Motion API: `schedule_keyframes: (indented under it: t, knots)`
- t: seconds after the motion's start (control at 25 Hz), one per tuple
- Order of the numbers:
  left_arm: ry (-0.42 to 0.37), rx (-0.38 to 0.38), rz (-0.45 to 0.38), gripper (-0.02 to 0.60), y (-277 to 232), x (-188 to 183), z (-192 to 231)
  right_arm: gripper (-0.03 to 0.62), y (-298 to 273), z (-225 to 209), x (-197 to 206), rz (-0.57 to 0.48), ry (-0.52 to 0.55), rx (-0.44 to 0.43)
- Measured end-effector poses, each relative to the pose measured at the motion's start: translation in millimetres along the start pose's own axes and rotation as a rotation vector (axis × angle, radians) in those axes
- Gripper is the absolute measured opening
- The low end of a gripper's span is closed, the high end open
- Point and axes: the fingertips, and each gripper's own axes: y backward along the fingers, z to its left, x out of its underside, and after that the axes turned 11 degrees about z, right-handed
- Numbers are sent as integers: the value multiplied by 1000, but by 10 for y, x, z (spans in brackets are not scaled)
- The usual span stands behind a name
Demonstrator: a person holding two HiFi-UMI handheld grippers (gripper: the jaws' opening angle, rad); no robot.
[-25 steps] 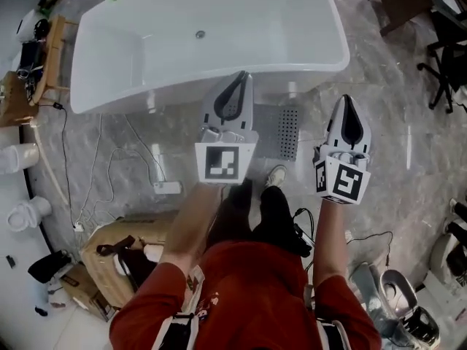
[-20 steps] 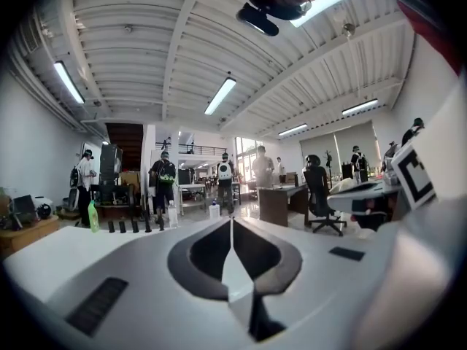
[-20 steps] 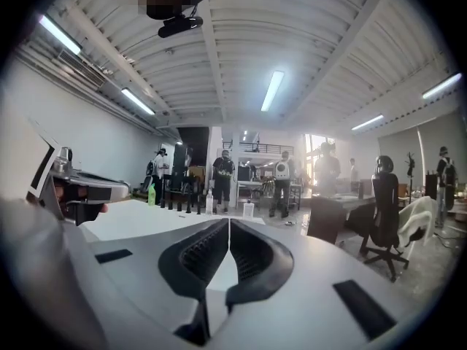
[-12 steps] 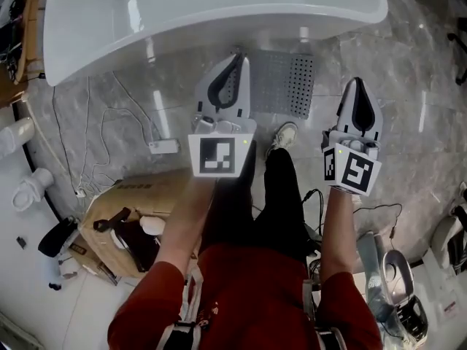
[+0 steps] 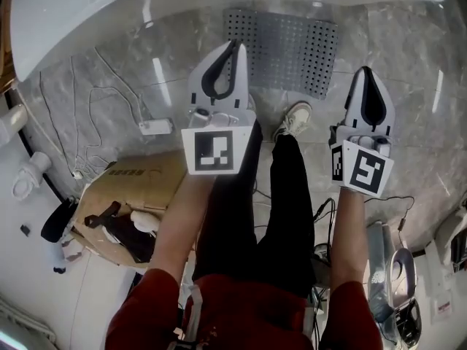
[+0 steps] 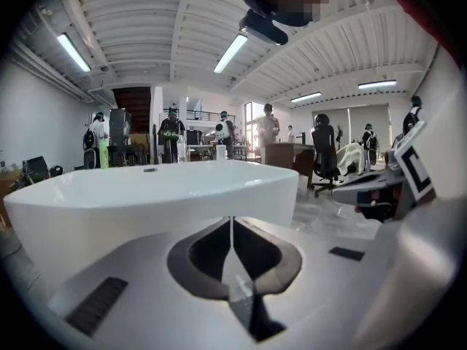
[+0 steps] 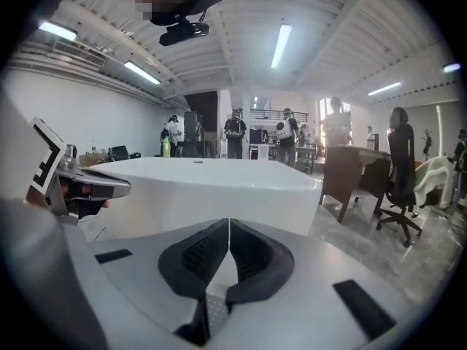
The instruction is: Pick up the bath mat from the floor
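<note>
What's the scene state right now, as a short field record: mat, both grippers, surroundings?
mat: grey perforated bath mat, flat on the grey marble floor beside the white bathtub
left gripper: jaws shut, empty, above the floor by the mat's left edge
right gripper: jaws shut, empty, right of the mat
near feet: white shoe, brown cardboard box, white power strip
task: mat not yet picked up

Red top point(image 5: 248, 316) with short sleeves, black trousers point(image 5: 273, 210), white sneaker point(image 5: 294, 119) beyond trousers. Left gripper point(image 5: 234, 44), right gripper point(image 5: 365, 71): white shells, black jaw liners, black-and-white marker cube point(image 5: 215, 150) each.
</note>
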Motion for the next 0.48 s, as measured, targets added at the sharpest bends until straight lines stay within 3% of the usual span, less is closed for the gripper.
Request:
schedule_keyframes:
  t: [0.48]
  knots:
    - [68, -18, 149, 20, -740, 1728, -85, 12, -737, 142, 1636, 145, 15, -46]
